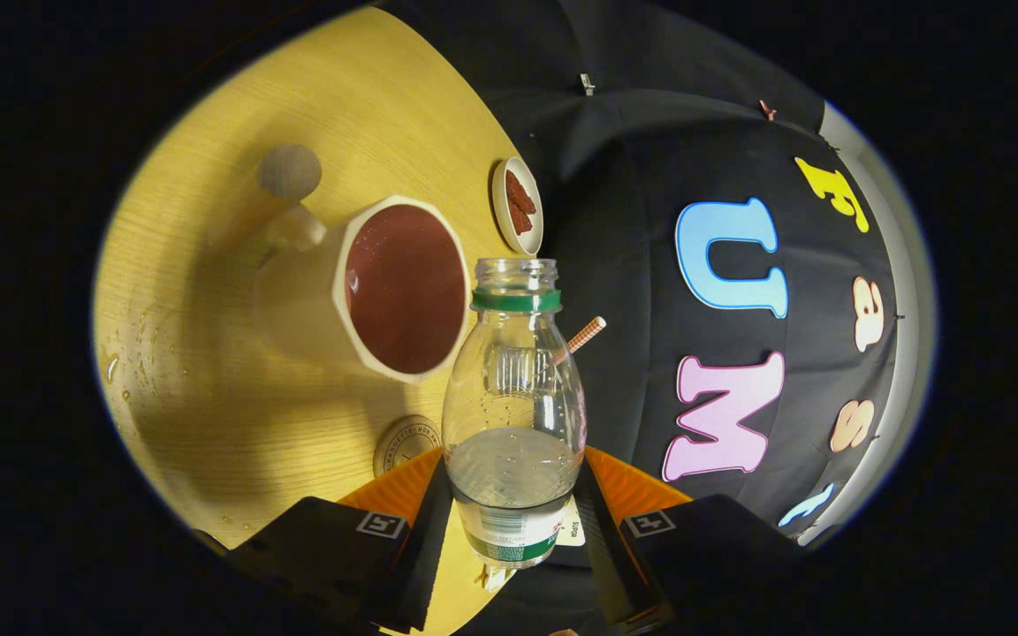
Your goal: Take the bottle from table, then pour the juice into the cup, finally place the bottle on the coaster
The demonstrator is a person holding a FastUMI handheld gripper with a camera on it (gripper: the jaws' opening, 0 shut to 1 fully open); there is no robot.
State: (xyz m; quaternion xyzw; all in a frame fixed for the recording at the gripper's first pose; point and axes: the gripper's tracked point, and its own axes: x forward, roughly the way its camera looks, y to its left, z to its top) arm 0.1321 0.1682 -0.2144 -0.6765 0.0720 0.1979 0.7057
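Pale wooden table (pixel 208 265) fills the ground beyond the fingers, tilted in the fisheye view, with black cloth hanging behind it. I hold the gripper (pixel 513 530) clamped on the bottle (pixel 513 415): both dark fingers press against its lower sides at the label, one on each flank, and the bottle stands up between them with its open neck and green ring pointing away from me. Clear liquid fills only the lower part of the bottle, its level lying flat, so I judge the bottle to be near upright and not pouring at this instant. The cup (pixel 385 287), cream outside and dark red inside, lies just beyond the bottle's mouth and to its left, its opening turned toward the camera; this placement puts the mouth close to the rim, as pouring requires. A round coaster (pixel 403 446) shows on the table just ahead of the left finger, below the cup, partly hidden by the bottle. A small dish (pixel 518 208) with red pieces sits farther off near the table's edge. A striped straw (pixel 586 334) pokes out behind the bottle's shoulder. Water drops spot the table beyond the cup.
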